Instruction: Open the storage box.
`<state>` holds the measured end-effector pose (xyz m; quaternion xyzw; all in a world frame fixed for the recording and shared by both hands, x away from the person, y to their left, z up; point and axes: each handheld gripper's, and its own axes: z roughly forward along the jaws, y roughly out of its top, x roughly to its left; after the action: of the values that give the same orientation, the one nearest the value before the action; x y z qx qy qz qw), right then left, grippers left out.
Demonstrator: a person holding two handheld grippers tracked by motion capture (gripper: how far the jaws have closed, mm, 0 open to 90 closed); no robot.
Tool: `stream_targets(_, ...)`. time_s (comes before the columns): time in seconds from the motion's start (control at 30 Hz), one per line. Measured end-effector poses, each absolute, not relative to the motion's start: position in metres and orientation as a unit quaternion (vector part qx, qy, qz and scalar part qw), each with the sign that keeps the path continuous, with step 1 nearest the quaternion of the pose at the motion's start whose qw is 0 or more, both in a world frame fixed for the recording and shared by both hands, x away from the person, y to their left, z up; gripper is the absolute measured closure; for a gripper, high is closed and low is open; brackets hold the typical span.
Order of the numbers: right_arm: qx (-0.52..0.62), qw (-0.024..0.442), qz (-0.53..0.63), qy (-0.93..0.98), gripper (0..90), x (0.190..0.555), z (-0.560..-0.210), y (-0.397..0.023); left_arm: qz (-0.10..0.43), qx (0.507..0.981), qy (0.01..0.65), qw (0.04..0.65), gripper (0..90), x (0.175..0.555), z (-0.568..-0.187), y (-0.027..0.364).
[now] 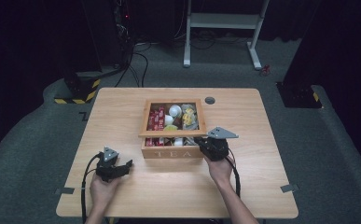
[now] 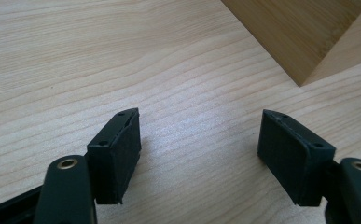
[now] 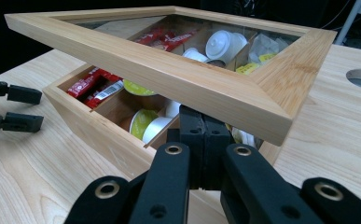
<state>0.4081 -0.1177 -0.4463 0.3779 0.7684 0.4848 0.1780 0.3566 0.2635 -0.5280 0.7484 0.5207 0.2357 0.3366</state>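
A wooden tea box (image 1: 172, 152) marked TEA stands mid-table, its glass-paned lid (image 1: 171, 133) tilted up at the front. Inside lie red sachets (image 3: 92, 84), white and green capsules (image 3: 143, 122) and yellow-tagged bags (image 1: 187, 116). My right gripper (image 1: 202, 142) is shut, its tips (image 3: 204, 122) tucked under the lid's front frame (image 3: 169, 74) near the right corner, with nothing seen between the jaws. My left gripper (image 1: 128, 164) rests low on the table left of the box, open and empty (image 2: 199, 135). The box's corner (image 2: 299, 37) lies ahead of it.
A round cable hole (image 1: 210, 100) sits in the tabletop (image 1: 122, 107) behind the box. A white metal stand (image 1: 222, 21) and a yellow-and-black striped base (image 1: 78, 91) are on the floor beyond the table. Bare wood lies in front of the box.
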Motion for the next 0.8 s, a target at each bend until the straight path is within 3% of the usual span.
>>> stream_targets(0.8, 0.374, 0.169, 0.500, 0.763, 89.6, 0.424, -0.419, -0.121, 0.230, 0.755, 0.513, 0.338, 23.6, 0.355, -0.529, 0.258)
